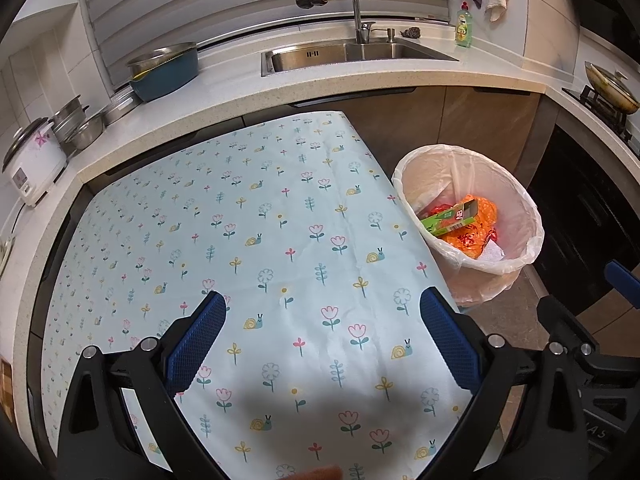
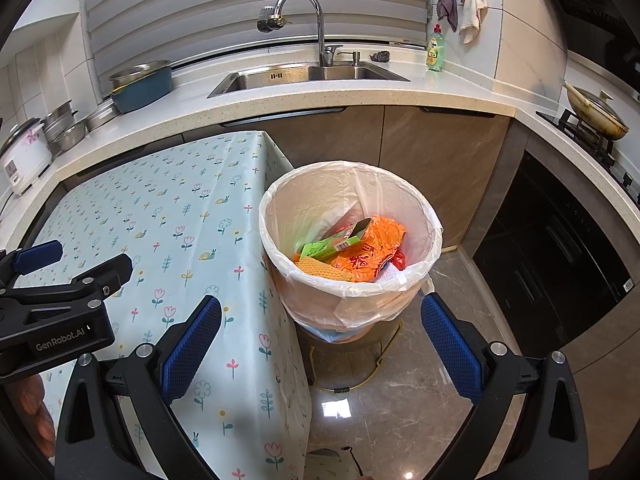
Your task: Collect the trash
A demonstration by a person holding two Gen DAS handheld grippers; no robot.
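A round bin (image 2: 352,292) lined with a pale plastic bag stands on a stool beside the table's right edge; in the left wrist view the bin (image 1: 480,280) sits right of the cloth. Inside lie a green carton (image 2: 336,242), an orange wrapper (image 2: 368,256) and white paper. My left gripper (image 1: 320,320) hovers open over the flowered tablecloth (image 1: 248,240) with nothing between its blue pads. My right gripper (image 2: 320,320) is open too, held above the table's corner and the bin's near rim, empty. The left gripper (image 2: 56,264) also shows at the left of the right wrist view.
A counter (image 2: 320,96) with a steel sink (image 2: 304,74) and faucet runs behind. Pots and a rice cooker (image 1: 32,160) stand at the left, a green soap bottle (image 2: 435,50) at the right. A wok (image 2: 596,114) sits on the stove above a dark oven.
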